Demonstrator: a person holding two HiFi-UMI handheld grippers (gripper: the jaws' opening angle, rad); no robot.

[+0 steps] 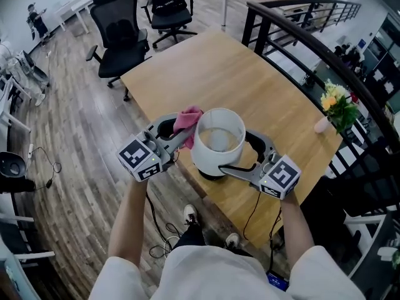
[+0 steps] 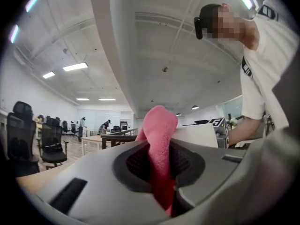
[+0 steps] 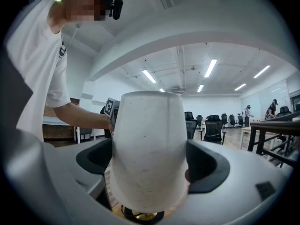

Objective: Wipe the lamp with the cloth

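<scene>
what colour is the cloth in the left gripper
Pink. The cloth shows best in the left gripper view.

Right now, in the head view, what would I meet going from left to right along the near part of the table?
Left marker cube → pink cloth → lamp → right marker cube → flowers.

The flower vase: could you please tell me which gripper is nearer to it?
Right. The right gripper clasps the lamp on the vase's side; the left gripper, holding the cloth, is beyond the lamp.
</scene>
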